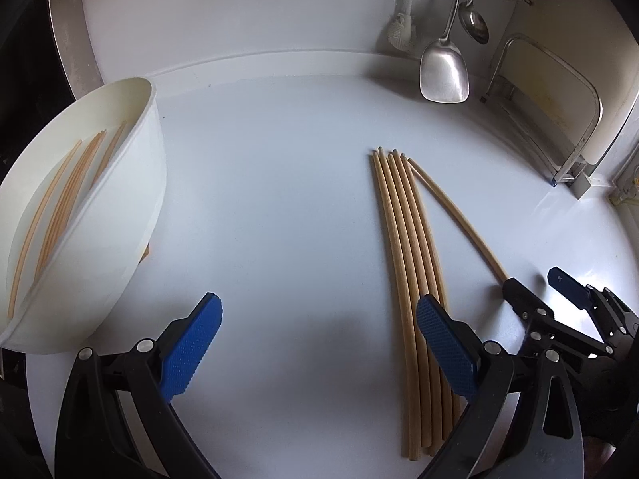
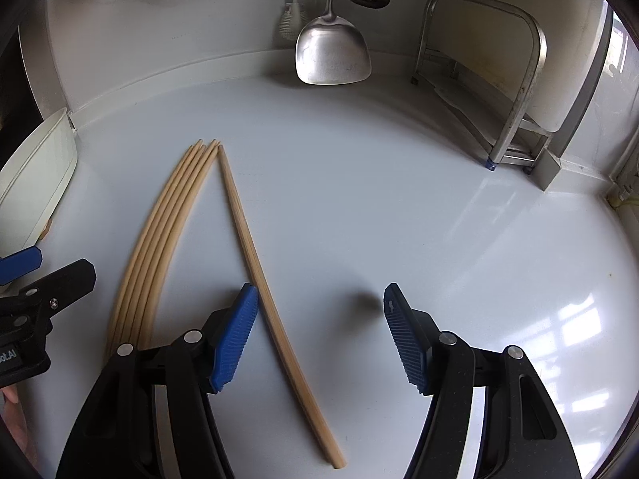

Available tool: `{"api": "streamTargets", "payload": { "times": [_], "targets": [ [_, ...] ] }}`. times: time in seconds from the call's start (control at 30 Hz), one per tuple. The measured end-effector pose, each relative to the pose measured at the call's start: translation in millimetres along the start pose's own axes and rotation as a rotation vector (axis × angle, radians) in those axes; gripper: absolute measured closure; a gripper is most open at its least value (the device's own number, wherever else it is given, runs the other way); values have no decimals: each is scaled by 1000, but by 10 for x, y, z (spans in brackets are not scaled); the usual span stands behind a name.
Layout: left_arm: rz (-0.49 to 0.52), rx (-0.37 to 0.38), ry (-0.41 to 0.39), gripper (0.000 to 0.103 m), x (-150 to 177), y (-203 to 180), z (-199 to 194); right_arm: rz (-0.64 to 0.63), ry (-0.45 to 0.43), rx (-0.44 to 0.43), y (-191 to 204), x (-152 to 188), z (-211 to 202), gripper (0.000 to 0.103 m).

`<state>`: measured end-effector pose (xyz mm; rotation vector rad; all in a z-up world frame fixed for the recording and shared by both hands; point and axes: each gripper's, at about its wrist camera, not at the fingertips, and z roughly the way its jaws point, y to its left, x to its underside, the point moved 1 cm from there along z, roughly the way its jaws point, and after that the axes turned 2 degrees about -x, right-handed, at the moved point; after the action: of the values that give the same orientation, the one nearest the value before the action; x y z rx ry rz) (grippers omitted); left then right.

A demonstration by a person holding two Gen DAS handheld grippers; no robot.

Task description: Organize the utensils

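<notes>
Several wooden chopsticks (image 1: pixel 407 259) lie in a bundle on the white counter, and a separate pair (image 1: pixel 459 219) fans off to their right. My left gripper (image 1: pixel 319 319) hangs open above the counter, its right finger over the bundle's near part. At the left, a tilted white container (image 1: pixel 131 183) holds several more chopsticks. My right gripper (image 2: pixel 321 299) is open. The separate pair (image 2: pixel 259 271) passes between its fingers, close beside the left pad and not pinched. The bundle (image 2: pixel 159 247) lies left of it. In the left wrist view the right gripper (image 1: pixel 535 283) sits at the pair's near end.
A steel spatula (image 1: pixel 443 68), a ladle (image 1: pixel 473 24) and a white brush (image 1: pixel 401 28) hang on the back wall. A metal rack (image 1: pixel 551 111) stands in the far right corner. The counter meets the wall behind the chopstick tips.
</notes>
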<state>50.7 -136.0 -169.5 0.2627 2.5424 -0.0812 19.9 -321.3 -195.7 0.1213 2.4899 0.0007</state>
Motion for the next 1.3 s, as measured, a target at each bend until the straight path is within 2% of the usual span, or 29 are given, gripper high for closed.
{"api": "streamTargets", "payload": {
  "times": [0.27,0.7,0.9,1.3],
  "targets": [
    [18,-19,35,7,70,-18,131,-4,-24,-33,-51,16,-65,40],
    [0,-17,34,5,97,-38,142,-12,-21,-51,-41,-8,-36,40],
    [7,-50,40,6,118,-4,184,-10,-23,-50,-36,-5,-38,40],
    [-11,-61,33,6,-15,38,267,-33,-8,-51,-1,-3,31,40]
  ]
}}
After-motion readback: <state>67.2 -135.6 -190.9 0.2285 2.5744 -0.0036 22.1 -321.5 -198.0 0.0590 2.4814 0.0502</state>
